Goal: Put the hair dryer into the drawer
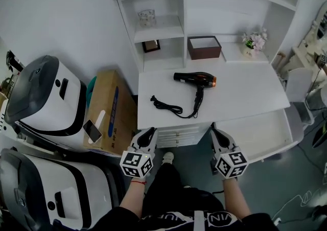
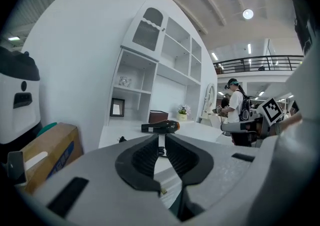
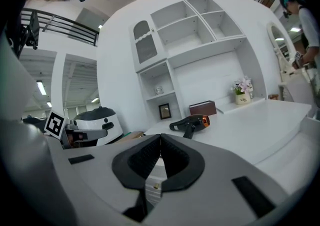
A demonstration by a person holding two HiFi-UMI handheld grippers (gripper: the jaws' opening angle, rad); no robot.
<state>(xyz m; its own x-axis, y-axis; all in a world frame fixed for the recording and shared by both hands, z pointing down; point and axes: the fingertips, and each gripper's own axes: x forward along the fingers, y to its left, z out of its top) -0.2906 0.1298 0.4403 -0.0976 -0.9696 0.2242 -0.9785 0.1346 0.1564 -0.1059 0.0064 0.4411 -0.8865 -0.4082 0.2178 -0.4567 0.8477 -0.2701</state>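
Note:
The black hair dryer [image 1: 194,78] with an orange nozzle lies on the white desk [image 1: 245,92], its black cord [image 1: 168,106] trailing toward the front edge. It also shows ahead in both gripper views: hair dryer [image 2: 160,127], hair dryer [image 3: 190,121]. Below the desk's front edge sit white drawer fronts [image 1: 179,135], all closed. My left gripper [image 1: 152,130] [image 2: 161,136] hovers before the desk's left front, jaws slightly apart with nothing between them. My right gripper [image 1: 214,132] [image 3: 160,136] is beside the drawers, shut and empty.
On the shelves behind stand a brown box [image 1: 204,47], a flower pot [image 1: 254,41], a small picture frame [image 1: 151,46] and a glass [image 1: 147,18]. A cardboard box [image 1: 107,112] and white-and-black machines [image 1: 46,97] crowd the left. A lower white surface [image 1: 255,133] juts out at right.

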